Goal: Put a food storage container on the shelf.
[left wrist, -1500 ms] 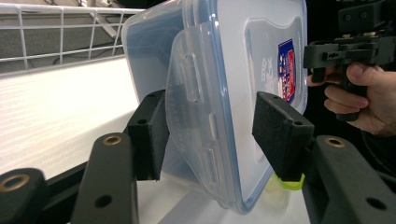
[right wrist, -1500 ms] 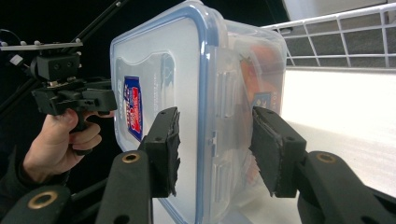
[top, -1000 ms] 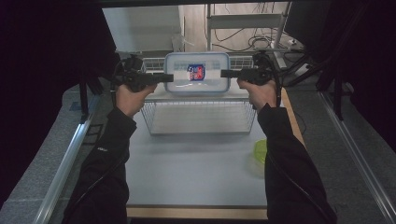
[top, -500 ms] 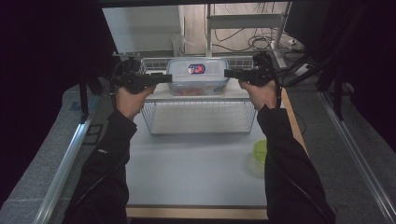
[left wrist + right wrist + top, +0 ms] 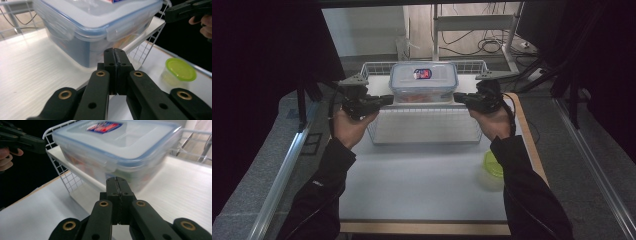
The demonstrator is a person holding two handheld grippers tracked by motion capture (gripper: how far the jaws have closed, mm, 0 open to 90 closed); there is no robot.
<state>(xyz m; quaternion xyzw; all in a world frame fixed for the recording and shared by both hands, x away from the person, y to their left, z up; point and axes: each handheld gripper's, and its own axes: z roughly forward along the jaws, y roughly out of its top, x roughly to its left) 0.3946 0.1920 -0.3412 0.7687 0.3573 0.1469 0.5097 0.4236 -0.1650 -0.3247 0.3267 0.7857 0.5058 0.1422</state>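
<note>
Nearest the person's side of the table (image 5: 422, 195), two dark sleeves come in from the bottom of the high view, and a small tub with a lime-green lid (image 5: 493, 165) stands on the white tabletop just inside the right forearm; the left gripper view shows the same tub (image 5: 180, 70) off beyond the basket's corner.

Farther in, each hand carries a hand-held gripper. The left hand-held gripper (image 5: 387, 99) points inward toward the container from the left, and its two black jaws have just been closing; in its own view they stand pressed flat together with nothing between them (image 5: 115, 53), their tips just short of the container's near wall. The right hand-held gripper (image 5: 458, 96) mirrors it from the other side, its jaws likewise just closed on each other and empty (image 5: 116, 182), close to the container but not gripping it.

Between the two tips sits the clear plastic container (image 5: 424, 81), with a blue-edged snap lid and a red-and-blue label on top; something orange and red shows faintly through its walls. It rests inside a white wire basket (image 5: 427, 140), toward the basket's far end, on the pale liner that covers the basket floor.

Beyond the basket, cables (image 5: 492, 46) lie on the floor around a metal stand.
</note>
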